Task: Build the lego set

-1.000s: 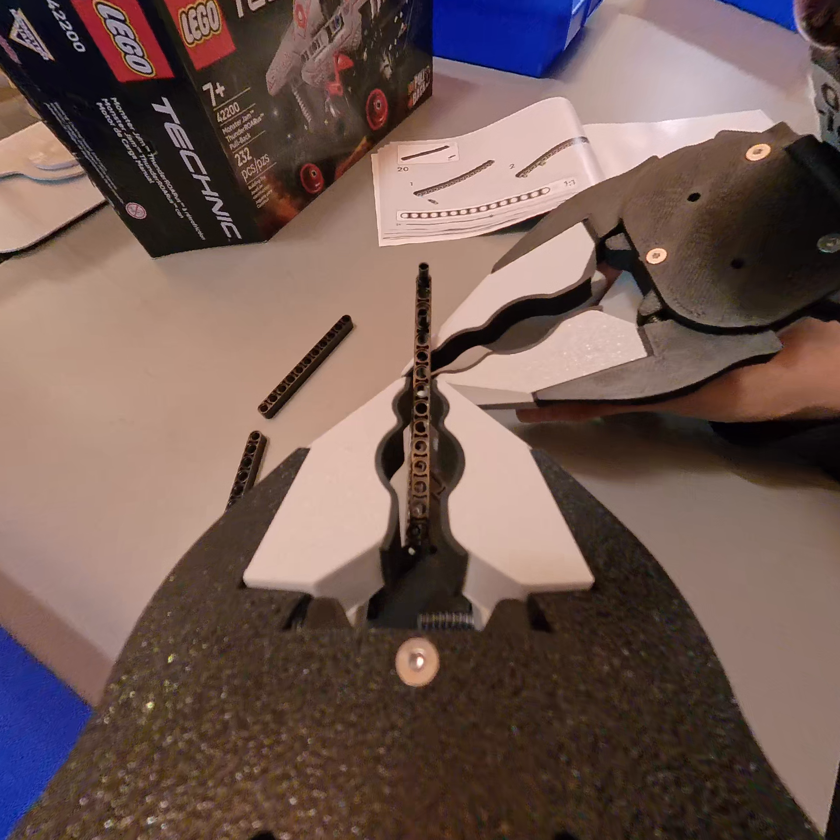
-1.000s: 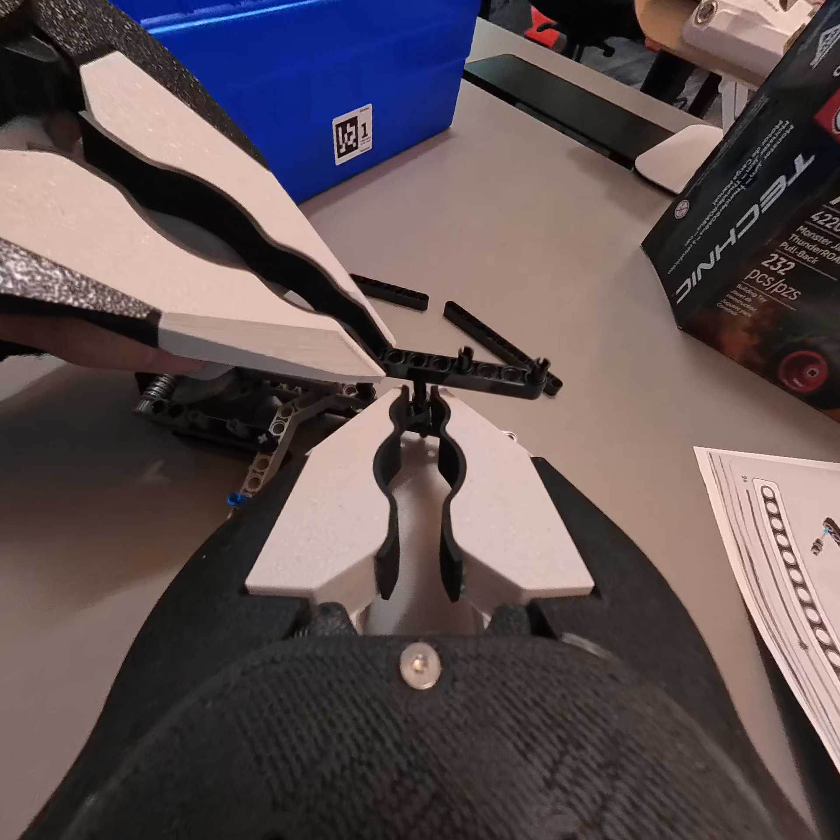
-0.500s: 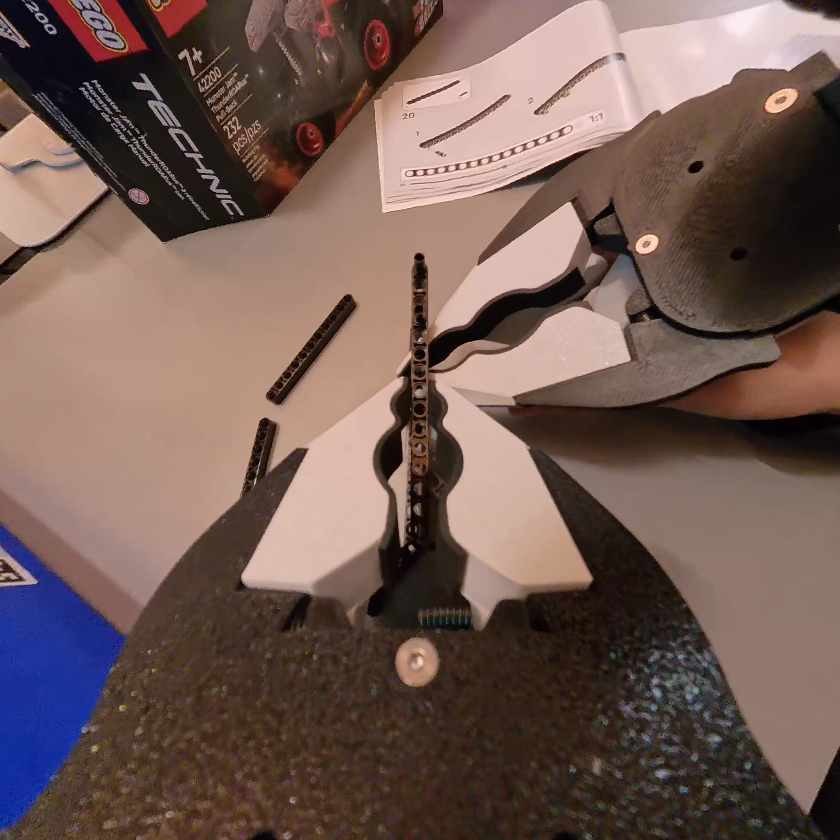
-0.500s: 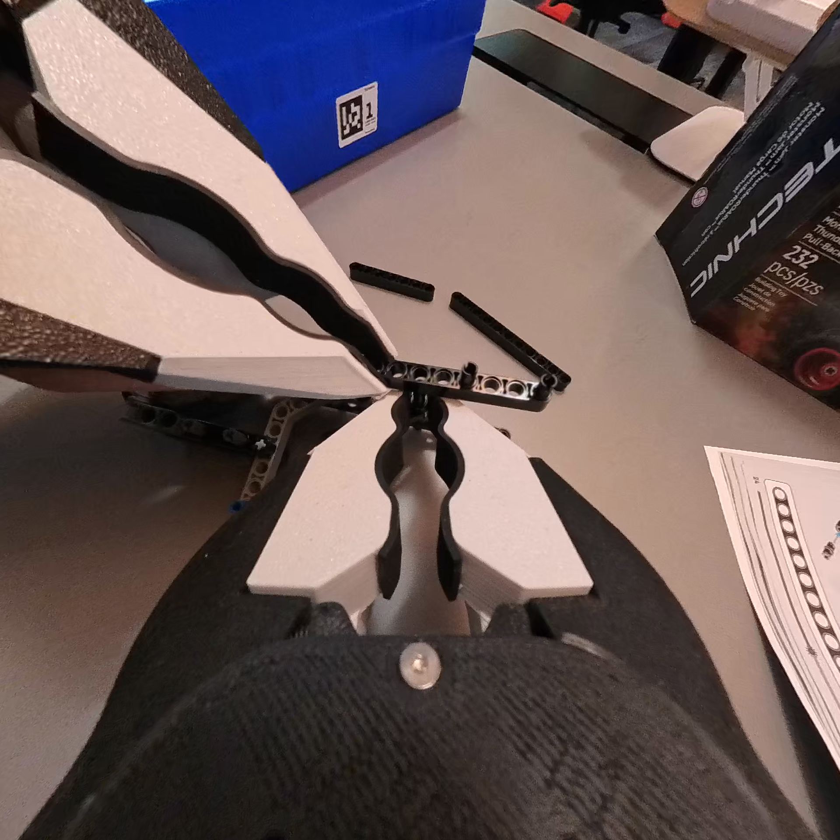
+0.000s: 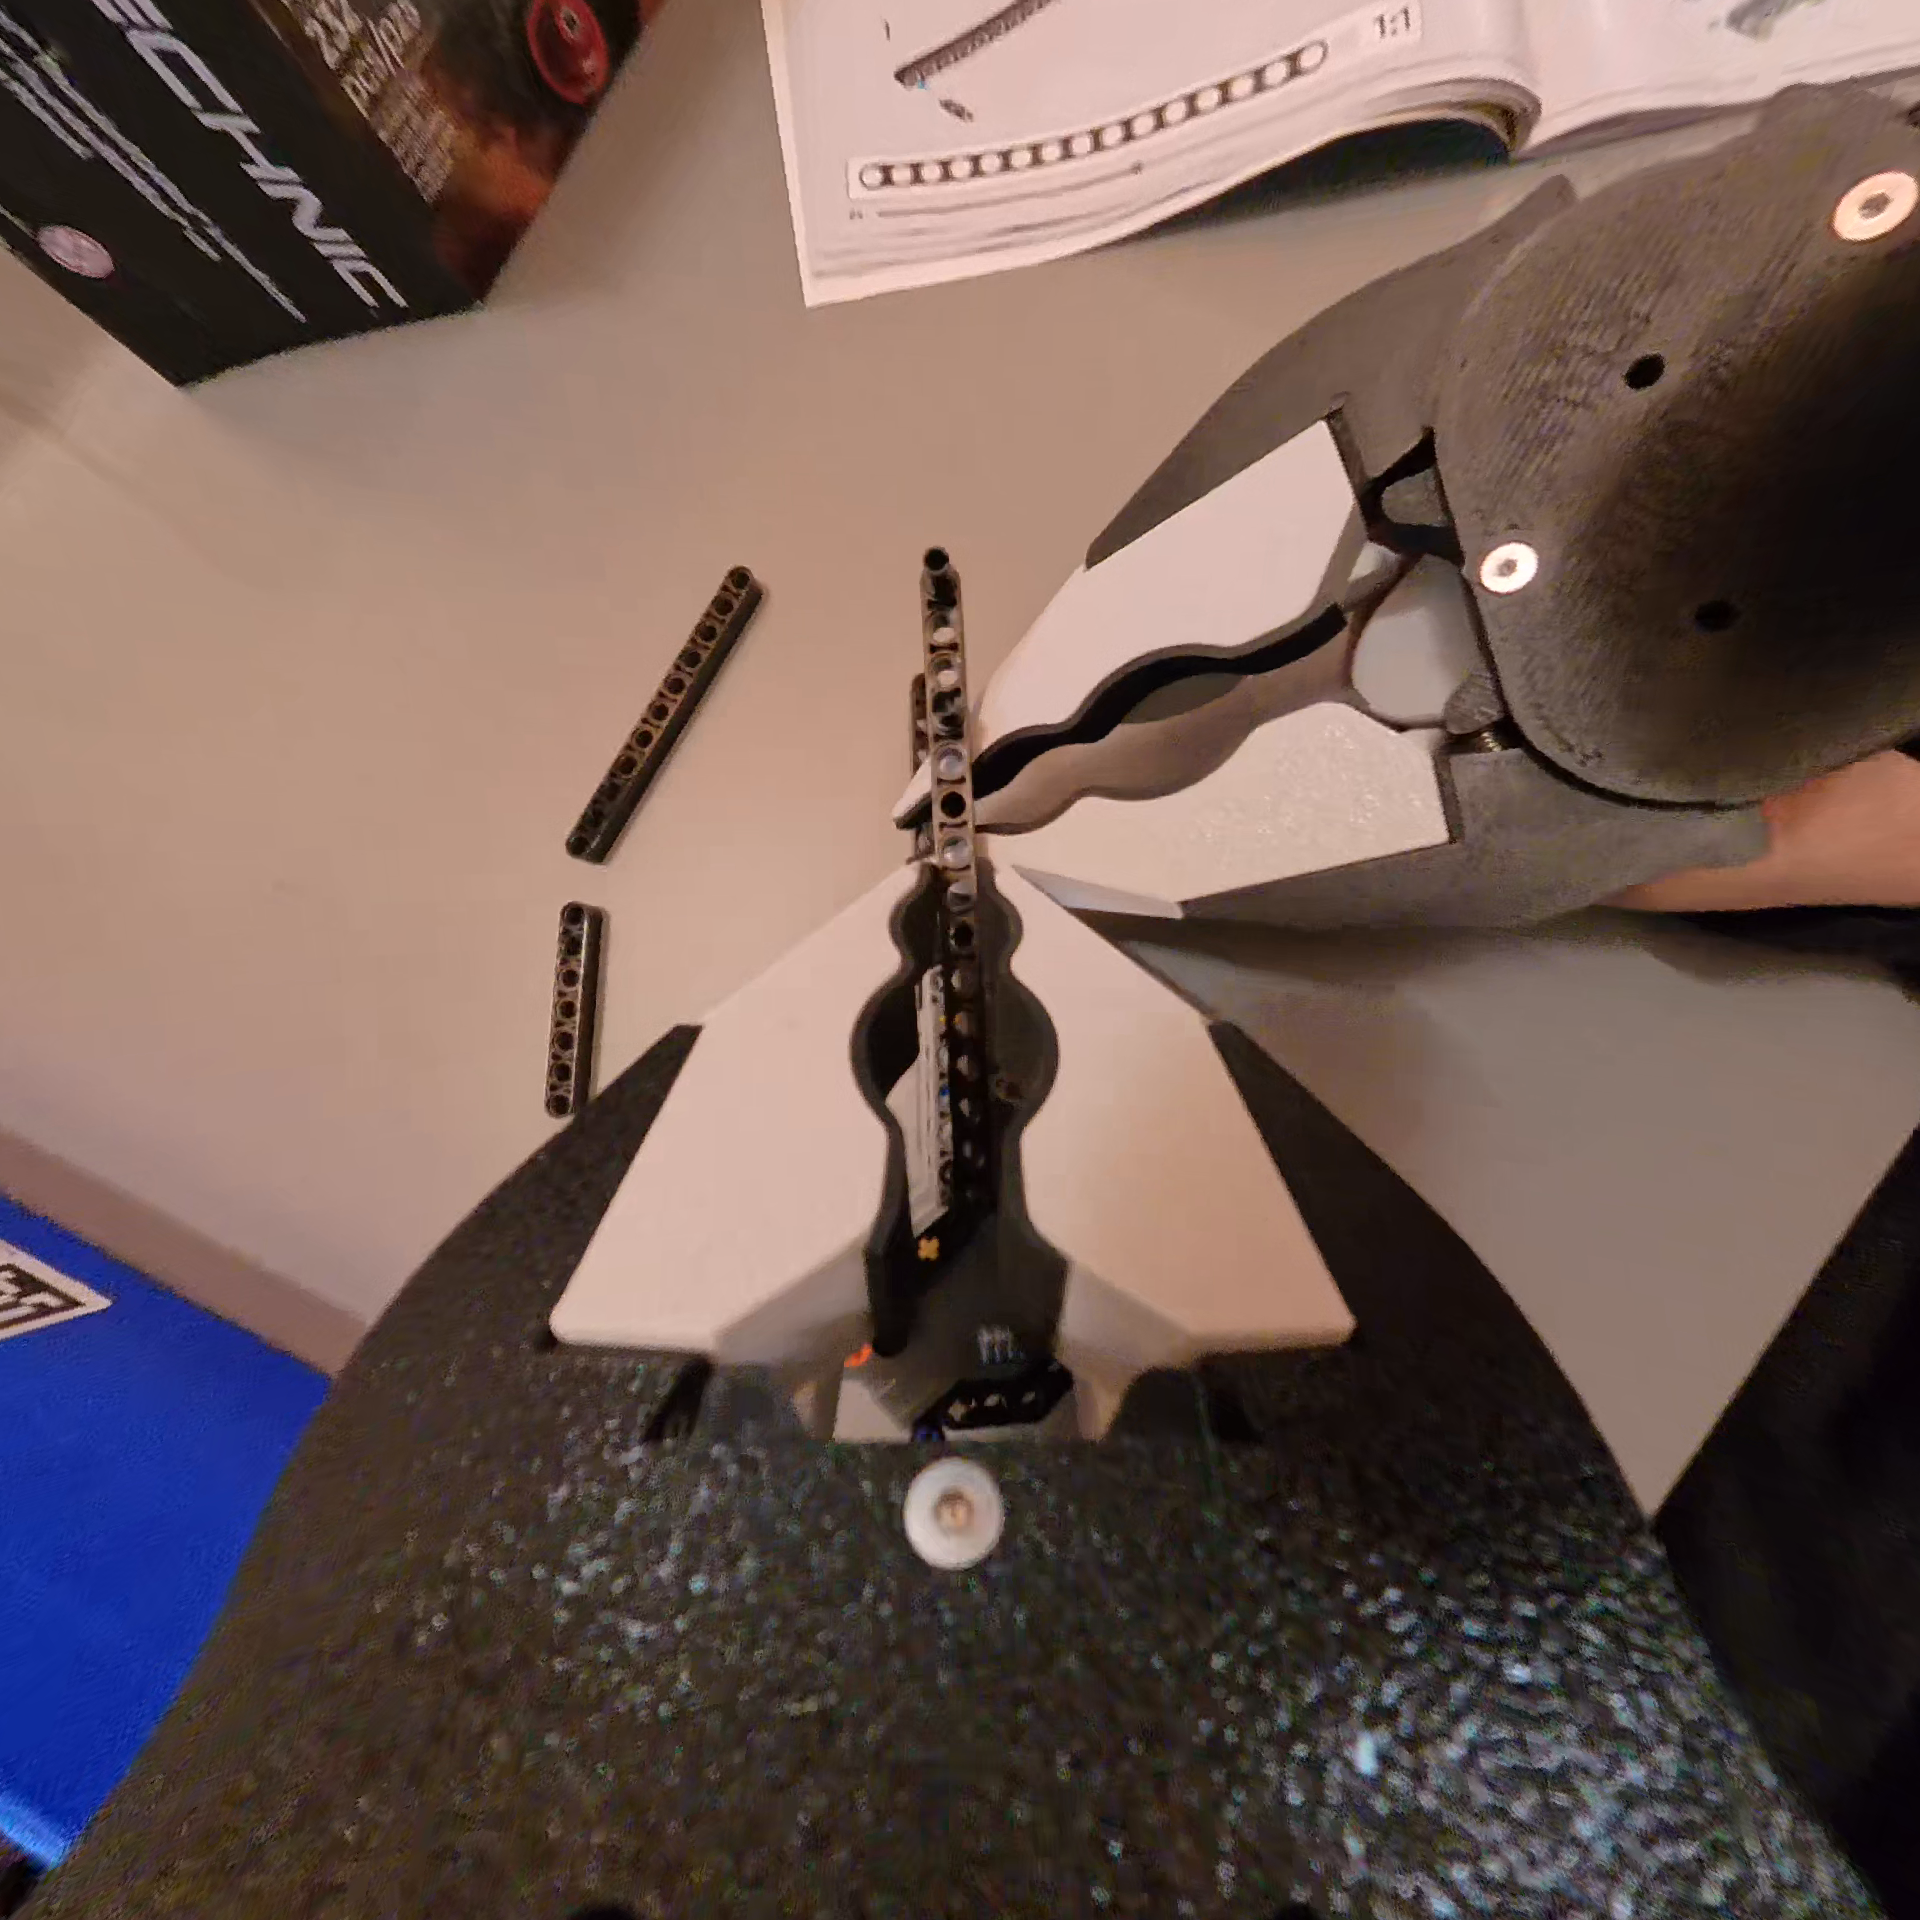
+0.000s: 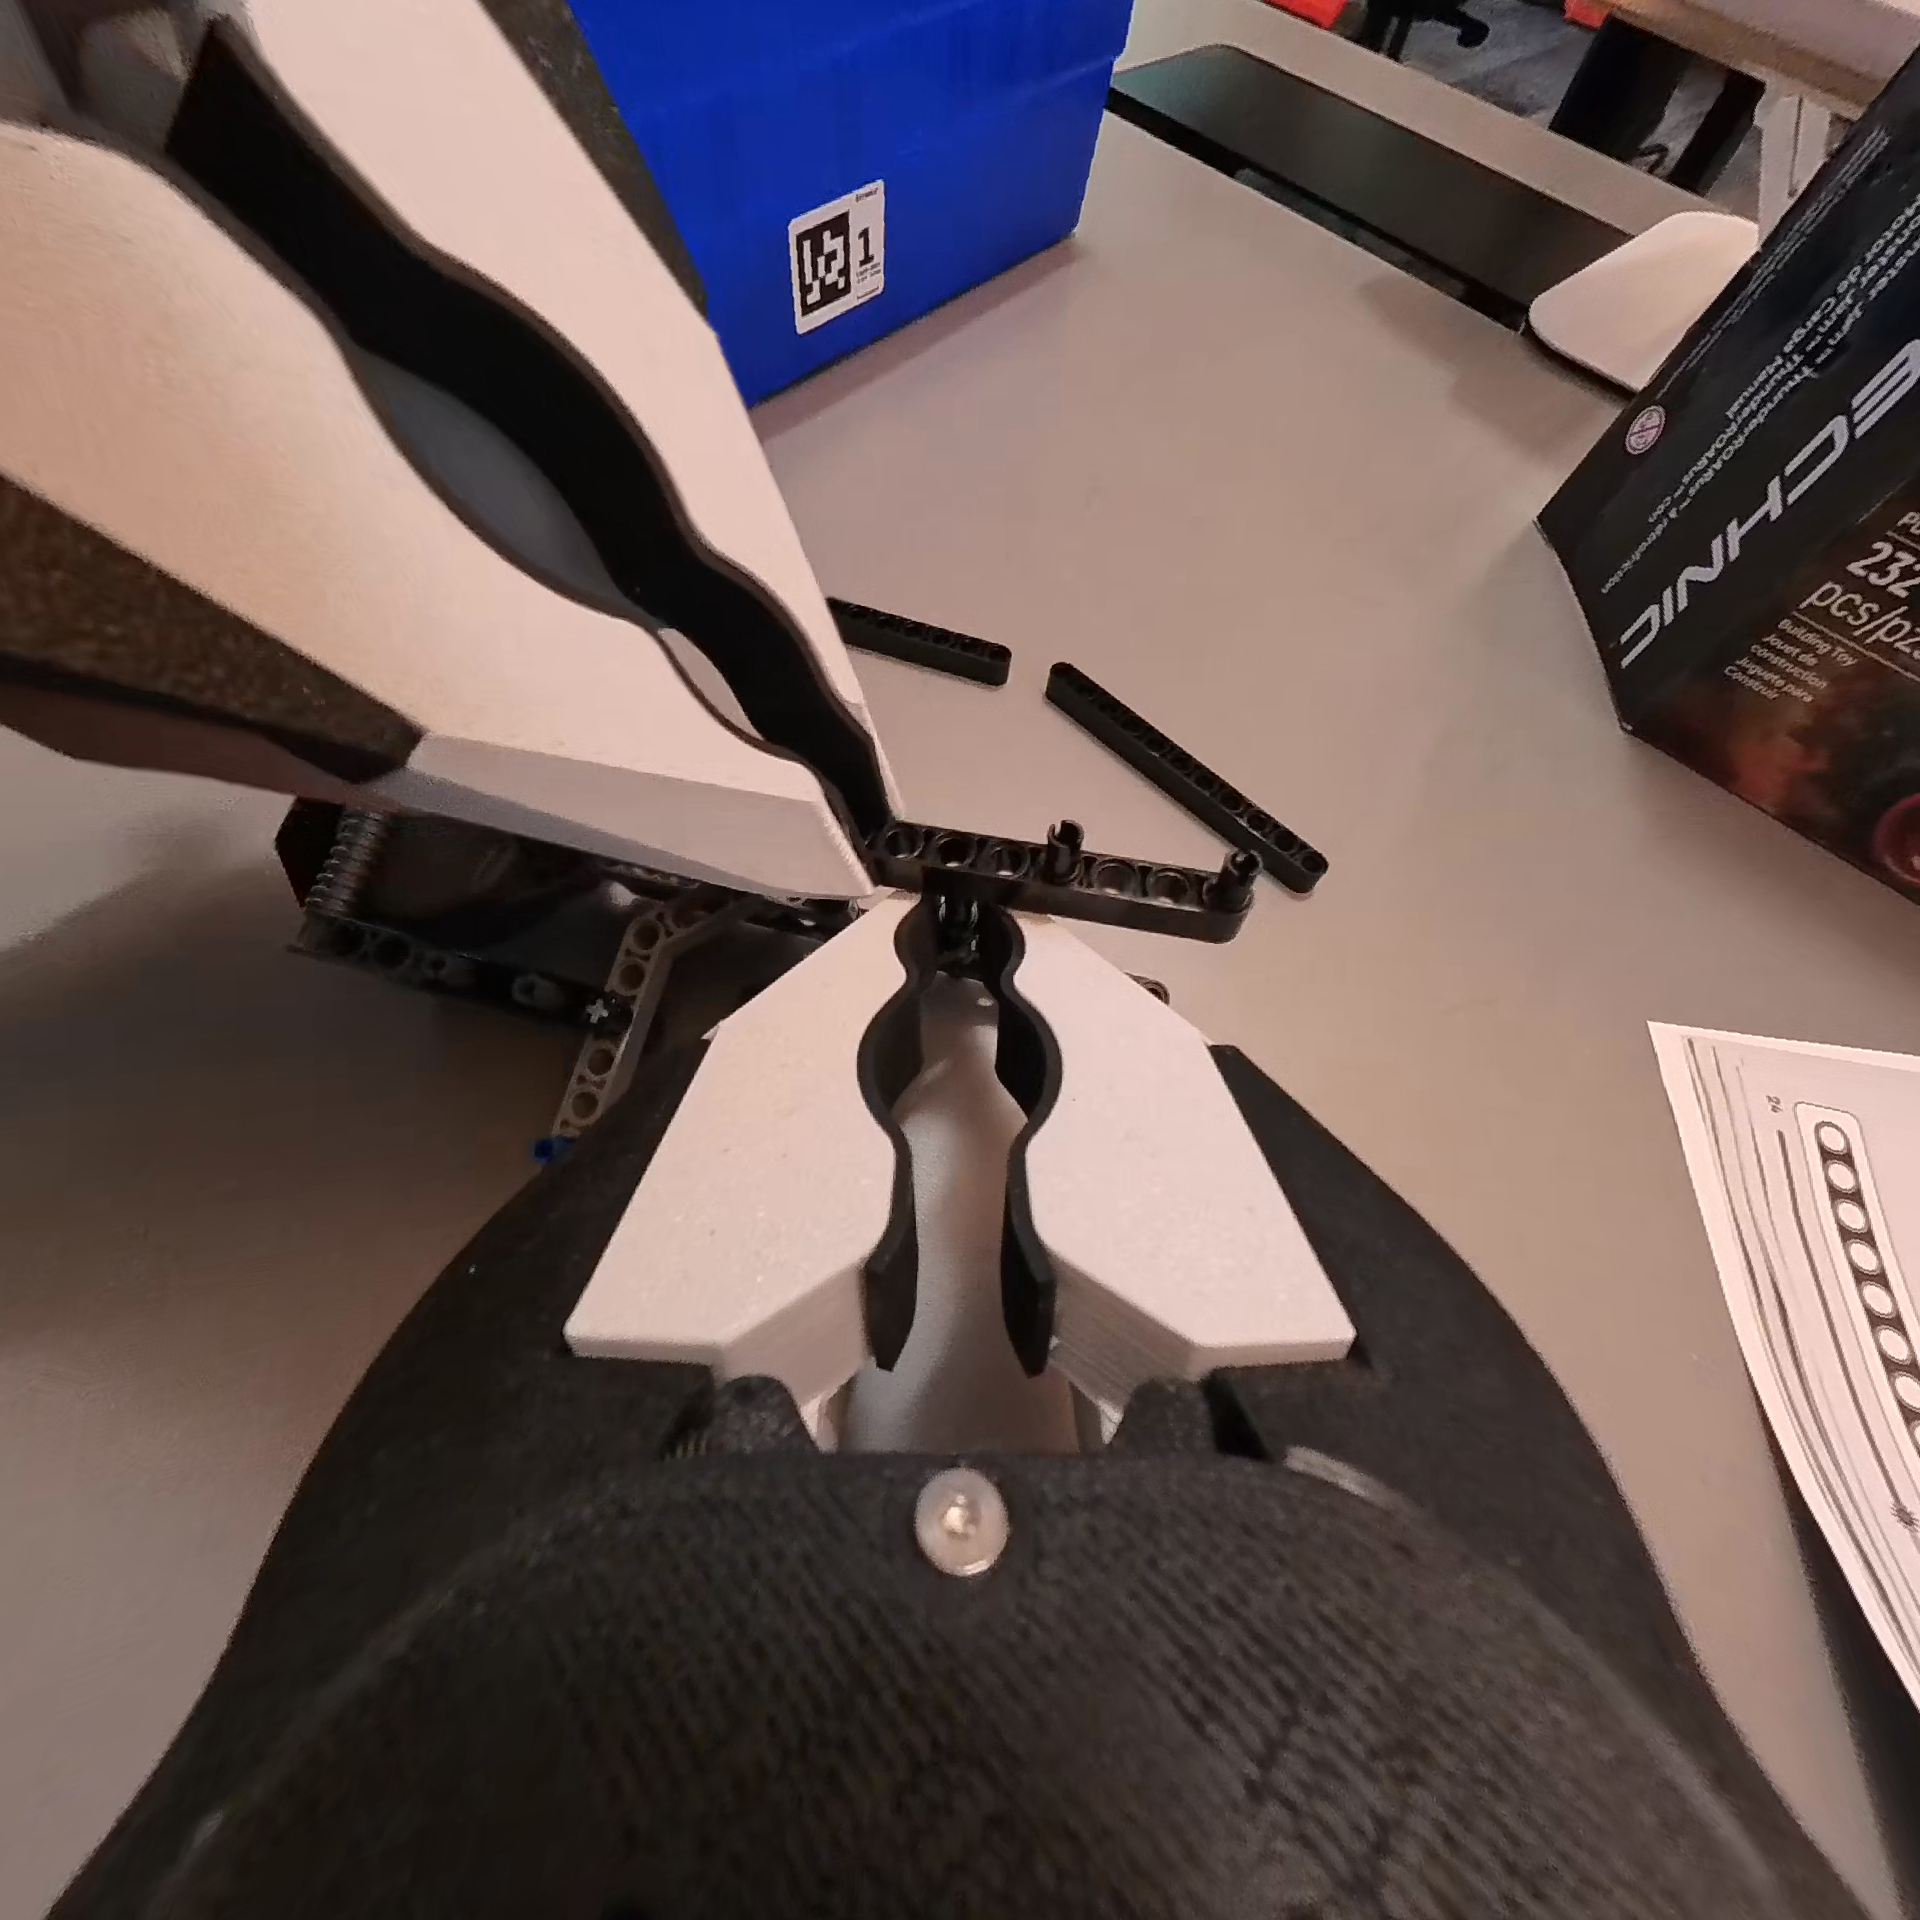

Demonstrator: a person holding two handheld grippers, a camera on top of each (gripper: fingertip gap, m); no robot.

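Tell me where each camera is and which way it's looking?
Left wrist view: sits on the left hand-held gripper, looking along its fingers, shut on the black beam; a person's hand shows at right.
Right wrist view: sits on the right hand-held gripper, facing the beam, shut on a small black pin at the beam's side.
Shared: both see the beam, both grippers, two loose beams, the set box and the booklet.

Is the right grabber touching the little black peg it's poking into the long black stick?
Touching. The right wrist view shows the right gripper with its tips pinched shut on the black peg, no gap, right under the long beam.
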